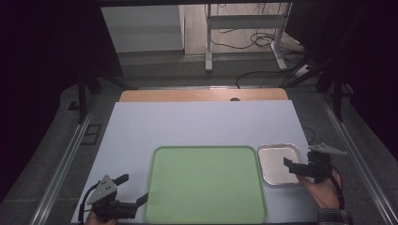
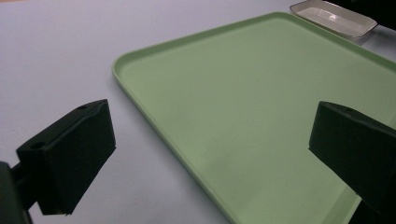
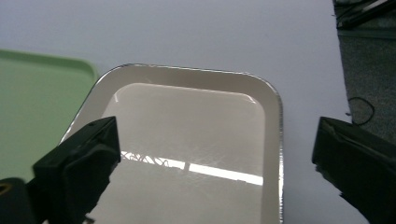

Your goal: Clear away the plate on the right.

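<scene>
I have a wide bare stretch of pale sheet (image 1: 197,124) ahead of both tools, running up to the wooden table edge (image 1: 202,95). The green tray (image 1: 205,183) sits at the near middle, its front rim close to the sheet's near edge; the small metal tray (image 1: 279,164) lies just beside its right side, near the sheet's right border.

My left gripper (image 1: 133,190) is low at the near left, jaws spread wide and holding nothing; one jaw is over the sheet, the other at the green tray's left rim. My right gripper (image 1: 296,168), held in the right hand (image 1: 324,187), is at the metal tray's right rim, jaws wide apart and empty, straddling that tray in the right gripper view.

The green tray (image 2: 243,107) is matte, flat, with a raised lip and rounded corners. The metal tray (image 3: 187,140) is shiny, shallow and round-cornered, catching a bright streak of light.
</scene>
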`<state>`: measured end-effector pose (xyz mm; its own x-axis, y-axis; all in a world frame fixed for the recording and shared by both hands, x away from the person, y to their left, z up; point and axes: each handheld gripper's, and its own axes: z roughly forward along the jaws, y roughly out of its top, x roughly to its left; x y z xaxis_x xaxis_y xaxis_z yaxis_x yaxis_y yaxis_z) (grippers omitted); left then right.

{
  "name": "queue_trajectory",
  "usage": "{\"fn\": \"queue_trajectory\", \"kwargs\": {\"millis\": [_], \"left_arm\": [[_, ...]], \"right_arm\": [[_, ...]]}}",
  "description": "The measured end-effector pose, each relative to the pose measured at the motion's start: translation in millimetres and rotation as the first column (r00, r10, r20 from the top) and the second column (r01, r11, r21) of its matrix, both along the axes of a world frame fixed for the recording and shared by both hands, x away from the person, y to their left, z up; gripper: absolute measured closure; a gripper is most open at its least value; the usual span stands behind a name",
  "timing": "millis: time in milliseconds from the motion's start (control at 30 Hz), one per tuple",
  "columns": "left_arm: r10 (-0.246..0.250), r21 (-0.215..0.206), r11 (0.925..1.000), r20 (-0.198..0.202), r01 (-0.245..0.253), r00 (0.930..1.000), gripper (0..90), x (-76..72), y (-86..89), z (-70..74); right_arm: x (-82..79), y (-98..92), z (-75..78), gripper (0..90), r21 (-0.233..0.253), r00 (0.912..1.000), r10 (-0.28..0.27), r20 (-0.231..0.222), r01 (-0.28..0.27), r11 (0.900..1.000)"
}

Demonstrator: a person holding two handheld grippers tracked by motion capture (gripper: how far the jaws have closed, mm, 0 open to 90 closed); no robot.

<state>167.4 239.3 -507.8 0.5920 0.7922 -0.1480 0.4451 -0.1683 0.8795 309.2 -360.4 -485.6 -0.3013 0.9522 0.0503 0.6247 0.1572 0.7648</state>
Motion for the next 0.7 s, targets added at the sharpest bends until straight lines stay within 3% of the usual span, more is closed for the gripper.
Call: {"fn": "queue_trajectory", "kwargs": {"millis": [300,333,567,600,633,667,700], "left_arm": [[-0.003,-0.001,1.0,-0.002,0.003,1.0,0.3,0.6,0.5,-0.1],[-0.003,-0.001,1.0,-0.002,0.003,1.0,0.3,0.7,0.4,-0.1],[-0.003,-0.001,1.0,-0.003,0.003,1.0,0.3,1.0,0.4,-0.2],[-0.003,-0.001,1.0,-0.003,0.003,1.0,0.3,1.0,0.4,-0.2],[-0.003,-0.001,1.0,-0.004,0.003,1.0,0.3,1.0,0.4,-0.2],[-0.003,-0.001,1.0,-0.004,0.003,1.0,0.3,1.1,0.4,-0.2],[-0.004,-0.001,1.0,-0.004,0.004,1.0,0.3,1.2,0.4,-0.2]], "right_arm": [[10.3,-19.9,-0.5,16.3,0.031,0.9965,-0.056,-0.062,0.058,0.998],[13.3,-23.9,-1.6,23.4,0.034,0.9945,-0.068,-0.08,0.07,0.997],[21.6,-33.2,-5.9,45.8,0.037,0.9851,-0.09,-0.146,0.096,0.995],[21.6,-33.2,-5.9,45.8,0.037,0.9851,-0.09,-0.146,0.096,0.995],[23.9,-36.1,-6.6,52.7,0.049,0.9802,-0.095,-0.174,0.105,0.993],[23.9,-36.1,-6.6,52.7,0.049,0.9802,-0.095,-0.174,0.105,0.993],[25.8,-37.8,-7.6,58.1,0.06,0.9781,-0.091,-0.188,0.104,0.993]]}}
